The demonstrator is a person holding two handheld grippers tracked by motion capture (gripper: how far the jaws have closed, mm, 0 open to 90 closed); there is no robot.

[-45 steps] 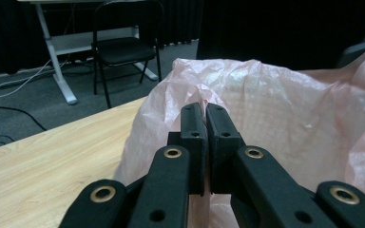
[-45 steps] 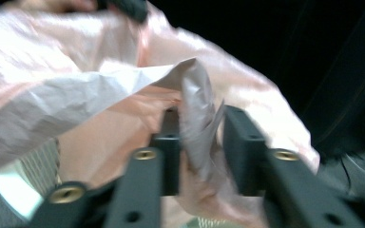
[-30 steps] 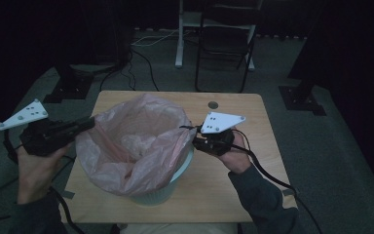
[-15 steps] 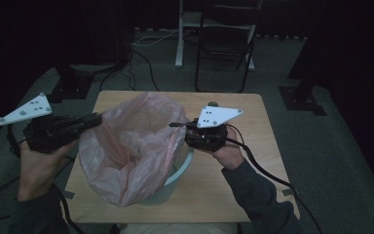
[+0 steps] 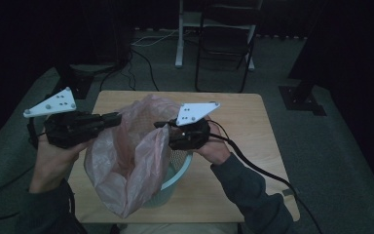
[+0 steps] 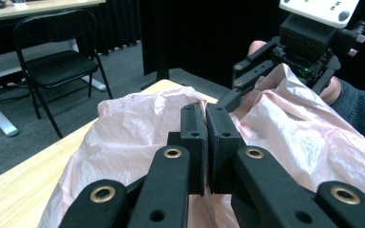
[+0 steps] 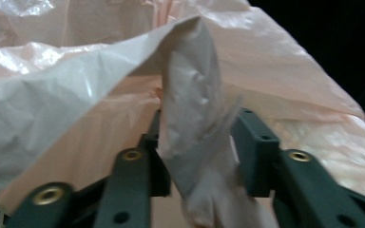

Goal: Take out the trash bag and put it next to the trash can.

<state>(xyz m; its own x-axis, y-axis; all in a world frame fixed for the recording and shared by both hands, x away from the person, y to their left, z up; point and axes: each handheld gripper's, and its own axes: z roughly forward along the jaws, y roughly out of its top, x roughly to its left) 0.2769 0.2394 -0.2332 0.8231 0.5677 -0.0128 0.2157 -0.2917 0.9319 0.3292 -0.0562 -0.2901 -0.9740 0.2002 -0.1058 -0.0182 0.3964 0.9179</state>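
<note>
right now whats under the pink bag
A pale basket sits under the bag, on the table; part of its mesh wall and rim shows. The bag drapes over the rest, so the basket's inside and far side are hidden.

Looks like a darkened lab or recording studio rather than a home. Black curtains point(image 6: 209, 33) along the back, grey carpet floor point(image 5: 331, 161), loose cables point(image 5: 141, 53) trailing past black stand bases point(image 5: 302, 100). A small wooden table point(image 5: 243, 126) in the open middle, a black folding chair point(image 5: 224, 46) beyond its far edge, and a white-legged desk point(image 6: 0, 71) behind that.
</note>
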